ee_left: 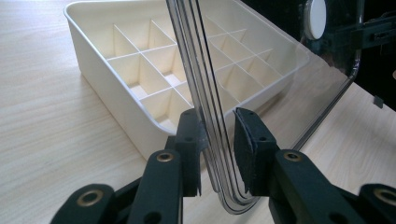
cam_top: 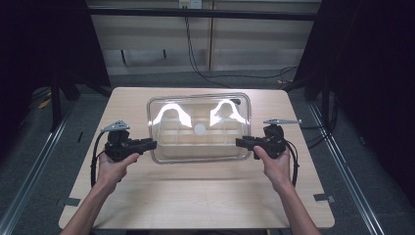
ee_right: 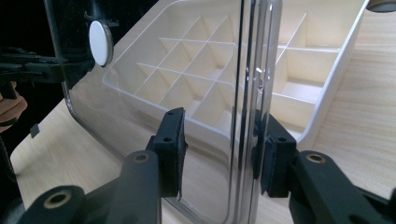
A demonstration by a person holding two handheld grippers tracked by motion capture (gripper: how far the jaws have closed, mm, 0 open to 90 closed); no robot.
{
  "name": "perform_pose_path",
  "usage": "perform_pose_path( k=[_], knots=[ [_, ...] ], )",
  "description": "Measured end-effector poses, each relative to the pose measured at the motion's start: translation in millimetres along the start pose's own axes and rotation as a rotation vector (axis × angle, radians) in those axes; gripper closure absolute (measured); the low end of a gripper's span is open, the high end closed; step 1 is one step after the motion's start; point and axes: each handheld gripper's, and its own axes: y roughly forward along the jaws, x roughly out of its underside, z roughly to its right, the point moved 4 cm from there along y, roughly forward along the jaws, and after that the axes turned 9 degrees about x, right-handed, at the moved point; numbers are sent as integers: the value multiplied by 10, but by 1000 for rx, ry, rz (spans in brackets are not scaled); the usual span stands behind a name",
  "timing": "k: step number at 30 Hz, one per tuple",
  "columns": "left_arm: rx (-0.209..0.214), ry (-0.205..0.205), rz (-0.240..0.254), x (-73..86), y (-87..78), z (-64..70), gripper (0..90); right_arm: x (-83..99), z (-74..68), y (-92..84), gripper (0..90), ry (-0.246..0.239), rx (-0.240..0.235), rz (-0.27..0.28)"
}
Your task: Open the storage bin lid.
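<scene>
Bright overhead light, white glare streaks on clear lid (cam_top: 199, 128), dark surroundings, soft low-resolution high view.

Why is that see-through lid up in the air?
The clear lid is off the white divided box, held over it by its two short edges, one in the left tongs, one in the right tongs. Nothing looks broken or spilled.

Counted on the tabletop (cam_top: 195, 196): one clear lid (cam_top: 199, 128), one divided cream tray (ee_left: 116, 70), two tools (left tool (cam_top: 149, 145), right tool (cam_top: 242, 142)).
</scene>
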Motion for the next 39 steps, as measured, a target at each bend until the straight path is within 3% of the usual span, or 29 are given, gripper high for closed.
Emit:
perform_pose_path(
  k=[15,27,39],
  knots=[
    [22,-5,-10,99,-33,97,721,147,-32,-57,577,18,6,-17],
    [13,-11,-21,178,-134,152,720,250,-158,-114,583,-1,2,-20],
    [23,-13,-24,249,-172,216,720,352,-194,-151,583,3,-4,-30]
  ],
)
